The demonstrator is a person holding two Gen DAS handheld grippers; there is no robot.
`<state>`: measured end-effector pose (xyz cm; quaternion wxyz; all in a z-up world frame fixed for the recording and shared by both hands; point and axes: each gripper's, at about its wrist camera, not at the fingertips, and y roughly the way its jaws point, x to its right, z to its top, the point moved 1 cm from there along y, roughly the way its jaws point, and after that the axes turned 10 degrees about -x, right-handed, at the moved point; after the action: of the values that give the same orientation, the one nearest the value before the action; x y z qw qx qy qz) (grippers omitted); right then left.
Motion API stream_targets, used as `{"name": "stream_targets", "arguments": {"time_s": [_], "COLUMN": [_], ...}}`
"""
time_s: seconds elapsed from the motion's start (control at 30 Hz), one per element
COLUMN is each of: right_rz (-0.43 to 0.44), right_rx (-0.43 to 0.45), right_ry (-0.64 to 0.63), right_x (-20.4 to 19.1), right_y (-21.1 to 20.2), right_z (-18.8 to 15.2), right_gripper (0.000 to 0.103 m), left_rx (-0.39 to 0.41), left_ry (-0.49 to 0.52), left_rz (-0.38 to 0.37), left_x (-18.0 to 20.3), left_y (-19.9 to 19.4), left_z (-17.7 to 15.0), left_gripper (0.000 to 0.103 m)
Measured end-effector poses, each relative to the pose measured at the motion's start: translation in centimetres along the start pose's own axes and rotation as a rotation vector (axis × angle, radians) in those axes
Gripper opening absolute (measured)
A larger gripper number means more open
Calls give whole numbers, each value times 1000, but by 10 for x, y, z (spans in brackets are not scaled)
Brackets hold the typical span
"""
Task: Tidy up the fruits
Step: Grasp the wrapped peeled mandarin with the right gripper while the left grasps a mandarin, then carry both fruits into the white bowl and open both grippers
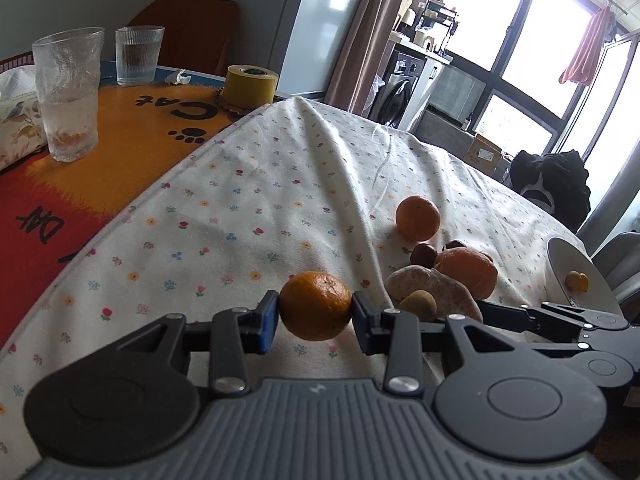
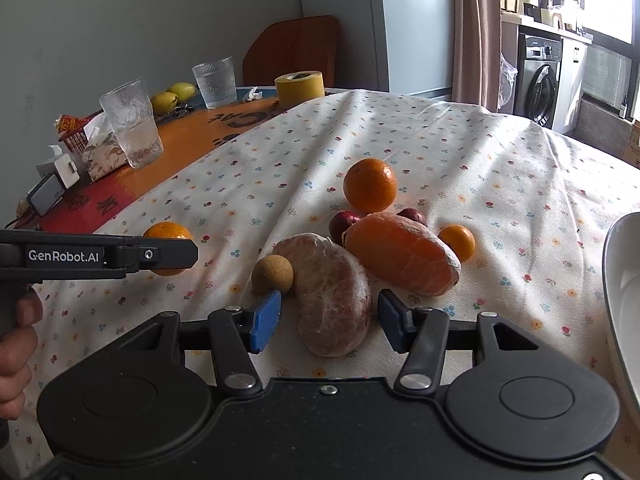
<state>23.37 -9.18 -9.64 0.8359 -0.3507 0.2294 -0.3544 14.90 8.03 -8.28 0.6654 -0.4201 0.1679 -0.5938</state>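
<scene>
Though half-hidden rightward — mandarin between left tongs.

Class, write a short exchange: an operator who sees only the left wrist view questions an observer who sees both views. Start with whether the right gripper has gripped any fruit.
Operator: Has the right gripper gripped anything?
Observer: No. The right gripper is open, its fingers on either side of the pink peeled segment, not closed on it.
Operator: Is there any fruit off the floral cloth?
Observer: Yes, two yellow-green fruits lie behind the frosted glass that stands on the orange mat.
</scene>
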Motion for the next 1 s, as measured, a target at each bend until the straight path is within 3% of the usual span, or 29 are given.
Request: {"name": "stream_targets", "arguments": {"time_s": [0.2, 0.27, 0.37, 0.53, 1.0], "right_rz": [-33, -76, -66, -30, -84], "right_rx": [3, 2, -20, -18, 67], "right_ry": [-48, -82, -91, -35, 60], "right_x": [-5, -8, -6, 5, 43], "right_y": [4, 5, 0, -11, -52], "right_z": [2, 2, 1, -5, -17], "right_gripper": [52, 40, 38, 37, 37], "left_rx": [6, 8, 6, 6, 4], "left_ry": [-7, -7, -3, 17, 105], "left_rz": [10, 11, 10, 3, -51], "left_x": [-2, -1, 1, 10, 59], "left_y": [-4, -5, -6, -6, -2], "left_z": [-1, -2, -2, -3, 0], "left_gripper": [38, 38, 38, 38, 38]}}
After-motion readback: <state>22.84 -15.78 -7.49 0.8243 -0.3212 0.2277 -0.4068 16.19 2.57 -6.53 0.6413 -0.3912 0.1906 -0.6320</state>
